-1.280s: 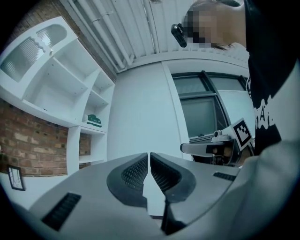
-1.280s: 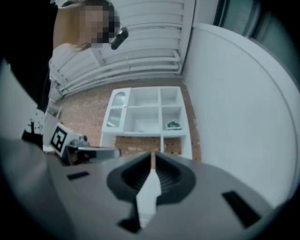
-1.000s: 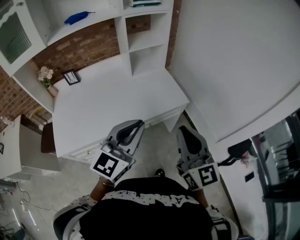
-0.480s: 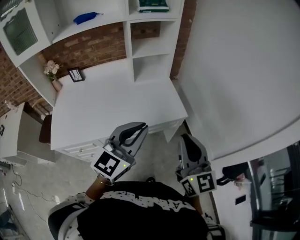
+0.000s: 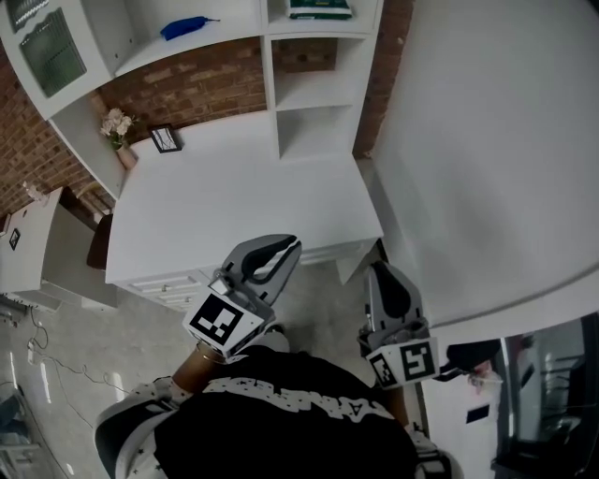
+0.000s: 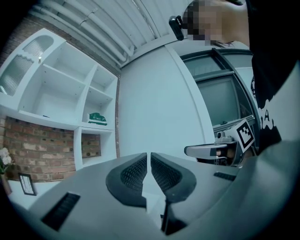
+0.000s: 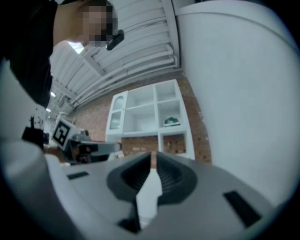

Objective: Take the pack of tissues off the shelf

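Note:
The pack of tissues (image 5: 320, 8) is a green packet lying in an upper compartment of the white shelf unit (image 5: 316, 94) at the back of the desk. It also shows in the left gripper view as the green pack (image 6: 97, 118) and in the right gripper view as the pack (image 7: 172, 122), far ahead. My left gripper (image 5: 290, 245) hovers at the desk's front edge, shut and empty (image 6: 150, 157). My right gripper (image 5: 377, 271) is off the desk's front right corner, shut with nothing in it (image 7: 153, 157). Both point toward the shelf.
A white desk (image 5: 234, 206) with drawers lies between me and the shelf. On it stand a flower vase (image 5: 119, 126) and a small picture frame (image 5: 166, 138). A blue object (image 5: 187, 26) lies on the left shelf. A curved white wall (image 5: 487, 140) rises at the right.
Both grippers have shifted a little along the desk's front, the right one lower in the view. The shelf and desk now sit further right in the head view. Jaws stay shut.

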{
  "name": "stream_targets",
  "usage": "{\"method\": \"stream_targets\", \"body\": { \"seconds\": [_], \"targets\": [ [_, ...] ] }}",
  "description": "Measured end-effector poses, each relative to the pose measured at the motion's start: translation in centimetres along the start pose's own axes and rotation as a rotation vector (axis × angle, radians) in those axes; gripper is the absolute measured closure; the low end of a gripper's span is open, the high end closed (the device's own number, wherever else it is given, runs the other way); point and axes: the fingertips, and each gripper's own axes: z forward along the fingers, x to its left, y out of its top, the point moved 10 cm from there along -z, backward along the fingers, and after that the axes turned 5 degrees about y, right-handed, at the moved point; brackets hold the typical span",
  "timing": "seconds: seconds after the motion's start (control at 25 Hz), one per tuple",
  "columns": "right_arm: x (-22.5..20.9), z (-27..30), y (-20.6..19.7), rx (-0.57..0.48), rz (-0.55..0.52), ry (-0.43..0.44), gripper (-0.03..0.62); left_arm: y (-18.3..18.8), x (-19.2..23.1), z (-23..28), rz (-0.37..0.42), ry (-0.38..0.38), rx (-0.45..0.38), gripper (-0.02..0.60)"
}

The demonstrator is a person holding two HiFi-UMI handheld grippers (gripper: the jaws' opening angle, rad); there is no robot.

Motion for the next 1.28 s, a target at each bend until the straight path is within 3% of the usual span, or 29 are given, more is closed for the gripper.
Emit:
{"method": "stream_targets", "body": {
  "seconds": [0.64, 0.96, 1.12, 1.28],
  "targets": [
    [-4.7, 6.0, 1.6, -0.003, -0.087, 0.023, 0.536, 0.4, 4.9, 6.1, 0.027, 0.031, -0.042, 0.486],
    [-8.6, 12.4, 3.5, -0.016, -0.172, 0.034, 0.53, 2.2, 10.4, 10.5, 0.081, 0.121, -0.098, 0.483],
    [-10.6, 16.1, 4.7, -0.031, -0.202, 0.059, 0.522, 3.6, 13.5, 13.1, 0.16, 0.152, -0.142, 0.448],
    [-12.6, 19.6, 5.8, -0.047, -0.231, 0.08, 0.516, 5.4, 16.1, 15.3, 0.19, 0.207, -0.2, 0.415]
  ]
}}
